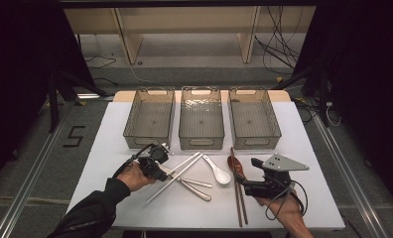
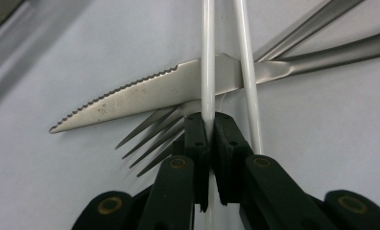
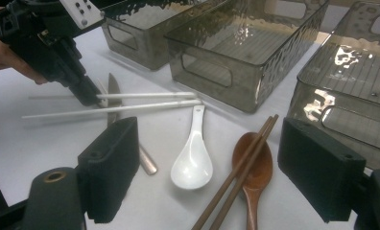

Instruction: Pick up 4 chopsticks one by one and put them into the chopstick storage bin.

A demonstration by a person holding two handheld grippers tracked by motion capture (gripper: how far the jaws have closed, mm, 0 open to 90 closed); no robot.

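Observation:
In the left gripper view my left gripper (image 2: 208,125) is shut on one of two white chopsticks (image 2: 207,57). The other white chopstick (image 2: 245,72) lies just beside it. Both cross a serrated knife (image 2: 145,93), and a fork (image 2: 149,139) lies under them. From the high view the left gripper (image 1: 161,173) sits at the left end of the cutlery pile. My right gripper (image 3: 217,172) stands open above a white spoon (image 3: 193,163), a wooden spoon (image 3: 256,175) and brown chopsticks (image 3: 236,172), touching none of them. In the high view the right gripper (image 1: 249,176) is at the front right.
Three empty smoky plastic bins, left (image 1: 150,119), middle (image 1: 201,119) and right (image 1: 254,119), stand in a row at the back of the white table (image 1: 303,163). The brown chopsticks (image 1: 238,193) reach towards the front edge. A hand holds each gripper from the front.

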